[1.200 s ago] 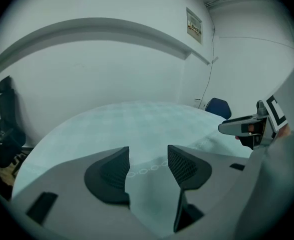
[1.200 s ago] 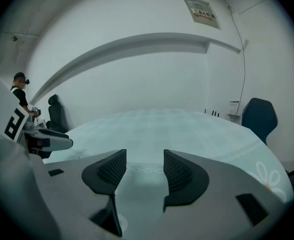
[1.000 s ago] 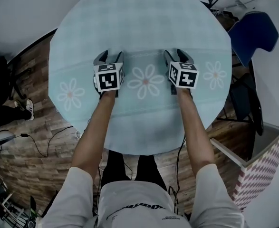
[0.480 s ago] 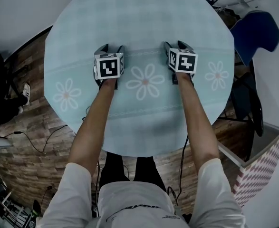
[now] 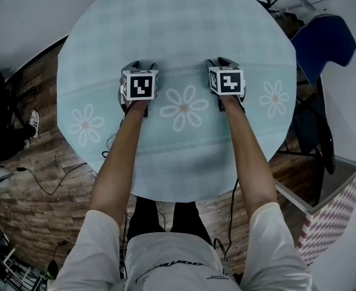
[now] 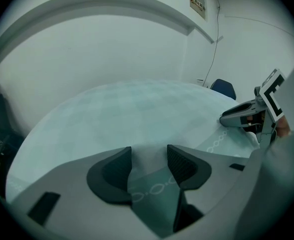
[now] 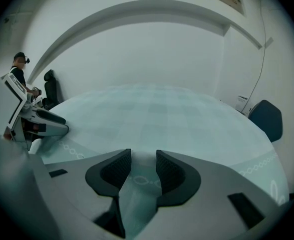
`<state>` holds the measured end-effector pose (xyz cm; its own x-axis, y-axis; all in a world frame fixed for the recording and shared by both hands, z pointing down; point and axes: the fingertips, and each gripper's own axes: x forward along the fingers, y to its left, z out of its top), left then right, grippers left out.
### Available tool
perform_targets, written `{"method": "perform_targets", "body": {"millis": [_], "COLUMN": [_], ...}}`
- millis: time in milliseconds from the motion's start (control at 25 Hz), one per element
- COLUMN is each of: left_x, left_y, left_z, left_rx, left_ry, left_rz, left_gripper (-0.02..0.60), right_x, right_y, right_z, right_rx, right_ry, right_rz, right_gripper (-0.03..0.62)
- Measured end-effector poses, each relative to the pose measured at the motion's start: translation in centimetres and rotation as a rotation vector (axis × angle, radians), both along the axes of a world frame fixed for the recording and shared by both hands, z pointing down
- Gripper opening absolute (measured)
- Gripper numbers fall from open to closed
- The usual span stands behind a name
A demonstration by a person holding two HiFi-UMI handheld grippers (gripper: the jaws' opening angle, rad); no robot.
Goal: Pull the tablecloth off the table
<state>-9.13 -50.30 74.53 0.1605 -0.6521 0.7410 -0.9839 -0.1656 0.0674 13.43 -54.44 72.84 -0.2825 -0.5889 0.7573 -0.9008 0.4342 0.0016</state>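
A pale blue tablecloth [image 5: 178, 29] with white daisies covers the round table. Both grippers rest tips-down on it, side by side, either side of the middle daisy [image 5: 184, 108]. My left gripper [image 5: 141, 65] stands open; in the left gripper view its jaws [image 6: 149, 151] straddle a patterned strip of cloth [image 6: 154, 186] without pinching it. My right gripper [image 5: 221, 61] has just been closing its jaws. In the right gripper view a low fold of cloth [image 7: 136, 184] rises between them [image 7: 143, 156], and the pads still stand apart.
A blue chair [image 5: 323, 41] stands past the table's right edge. A patterned box [image 5: 335, 211] sits at the lower right. Cables [image 5: 44, 180] lie on the wooden floor at the left. A person [image 7: 20, 74] and a dark chair [image 7: 49, 91] are by the far wall.
Both grippers have slid a little farther onto the table and sunk onto the cloth. The right jaws have narrowed, and cloth has gathered between them.
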Motion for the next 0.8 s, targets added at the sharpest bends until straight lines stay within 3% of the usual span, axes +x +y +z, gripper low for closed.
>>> {"method": "perform_targets", "body": {"millis": [280,520,640,800], "left_x": [0.2,0.5,1.2,0.9], "left_y": [0.1,0.3,0.5,0.6], "left_z": [-0.3,-0.1,-0.7,-0.4], "left_rx": [-0.001,-0.017,-0.010,-0.009], "left_ry": [0.003,0.011,0.001,0.006], "left_rz": [-0.002,0.016,0.035,0.037], "left_gripper": [0.151,0.034,0.017,0.015], "right_x": [0.1,0.1,-0.1,-0.2], "right_y": [0.1,0.3,0.5,0.7], "right_z": [-0.2,0.0,0.1,0.2], "right_rx": [-0.007,-0.031,-0.053,-0.097], "right_ry": [-0.004,0.019,0.014,-0.074], "right_rz": [0.010,0.011,0.020,0.065], "right_gripper": [0.165,0.067,0.037,0.034]}}
